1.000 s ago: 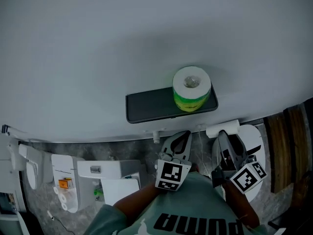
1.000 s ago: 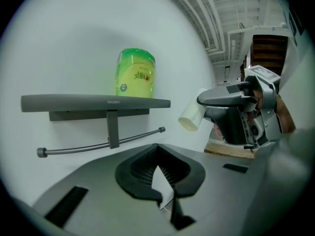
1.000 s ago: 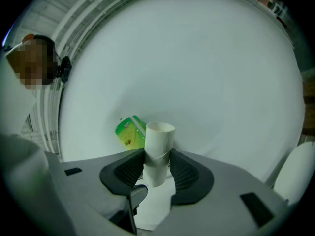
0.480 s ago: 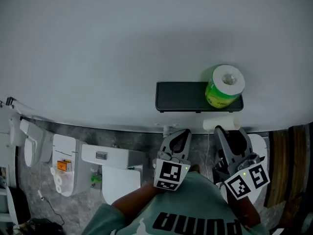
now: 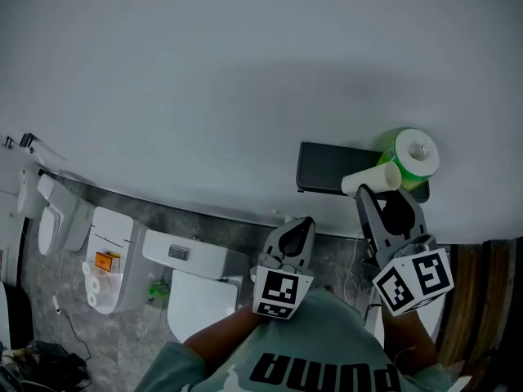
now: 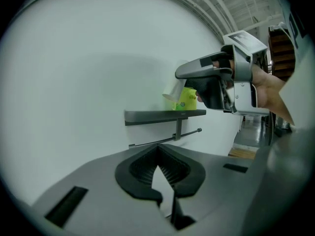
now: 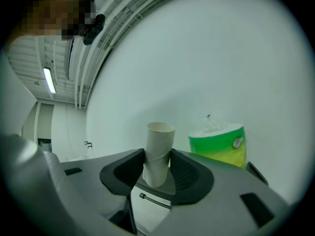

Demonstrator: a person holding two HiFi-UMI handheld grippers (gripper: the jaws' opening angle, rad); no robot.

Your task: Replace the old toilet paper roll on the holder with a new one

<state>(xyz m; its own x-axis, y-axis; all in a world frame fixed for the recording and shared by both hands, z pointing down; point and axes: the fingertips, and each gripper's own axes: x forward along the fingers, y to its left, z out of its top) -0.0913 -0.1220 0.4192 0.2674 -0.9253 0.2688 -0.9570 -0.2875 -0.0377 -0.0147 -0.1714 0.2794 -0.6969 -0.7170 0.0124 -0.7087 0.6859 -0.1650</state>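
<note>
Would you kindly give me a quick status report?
Right tool shut on empty cardboard tube. Left tool shut, empty. Green-wrapped roll on shelf; holder bar bare.

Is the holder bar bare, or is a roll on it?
Bare: in the left gripper view the bar runs free under the shelf.

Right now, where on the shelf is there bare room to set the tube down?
The shelf is bare on its left stretch, from the left end up to the green roll. The right end is crowded: the roll stands there, with the right gripper, shut on the tube, close by. The rod underneath is bare too.
</note>
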